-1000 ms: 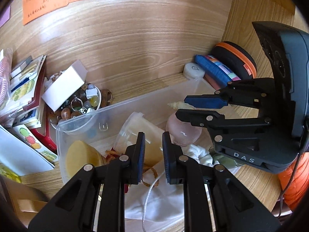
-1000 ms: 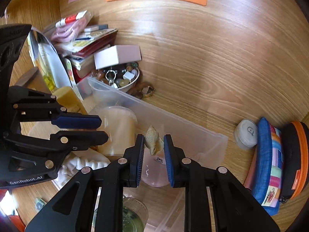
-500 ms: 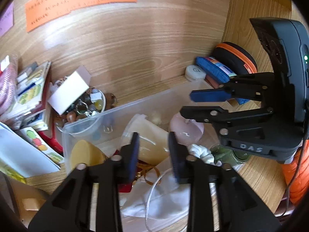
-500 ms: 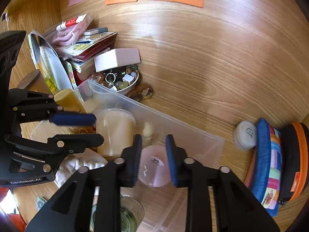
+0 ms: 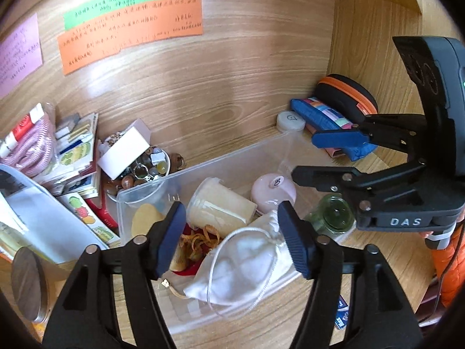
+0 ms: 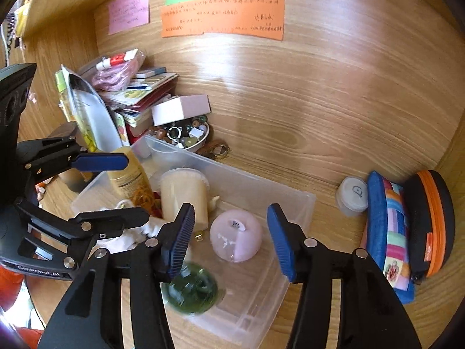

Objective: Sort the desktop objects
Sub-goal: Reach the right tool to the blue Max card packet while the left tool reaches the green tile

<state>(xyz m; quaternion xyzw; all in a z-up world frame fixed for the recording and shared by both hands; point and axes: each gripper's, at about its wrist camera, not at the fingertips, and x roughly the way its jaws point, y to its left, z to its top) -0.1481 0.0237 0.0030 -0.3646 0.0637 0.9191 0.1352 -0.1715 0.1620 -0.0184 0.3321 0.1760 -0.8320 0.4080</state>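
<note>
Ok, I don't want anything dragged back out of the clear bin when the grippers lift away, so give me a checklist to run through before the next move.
1. Left gripper empty: ok, jaws opening, pads press on nothing.
2. Right gripper empty: ok, jaws opening, nothing pinched.
3. White drawstring pouch inside the clear bin: ok.
4. Pouch cord free of the left fingers: cannot tell.
5. Pink round container and green glass jar in the bin: ok.

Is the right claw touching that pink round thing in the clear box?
Apart. In the right wrist view the opening right claw hangs above the pink ball; its blue pads show clear box floor on both sides.
</note>
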